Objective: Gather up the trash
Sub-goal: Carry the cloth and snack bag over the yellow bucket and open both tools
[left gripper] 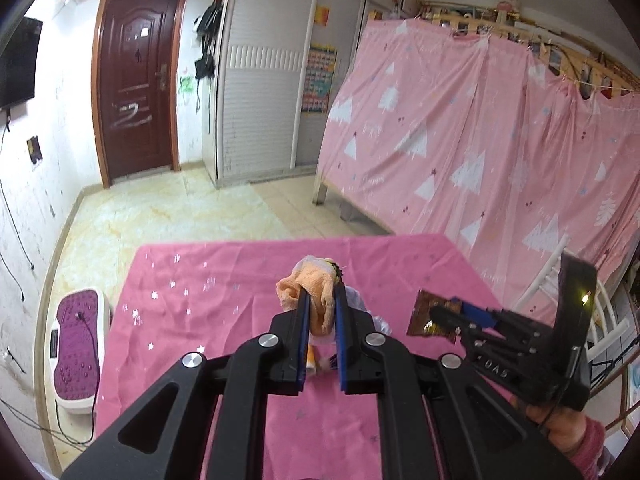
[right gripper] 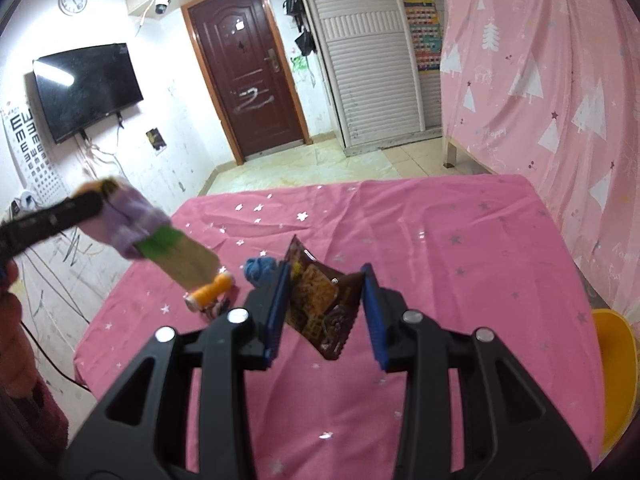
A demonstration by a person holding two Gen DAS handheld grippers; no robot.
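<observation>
The snack wrapper [right gripper: 320,304] is dark brown with orange print and a serrated edge, crumpled and tilted; it sits between the blue fingers [right gripper: 276,312] of the right gripper [right gripper: 326,280], which clench it above the pink starred table [right gripper: 460,280]; the left gripper [left gripper: 322,300] clamps a bundle [left gripper: 316,296] of orange and lilac cloth with a green-tan flat piece, lifted off the table; an orange spool [right gripper: 210,292] and blue yarn [right gripper: 260,268] lie on the cloth below.
</observation>
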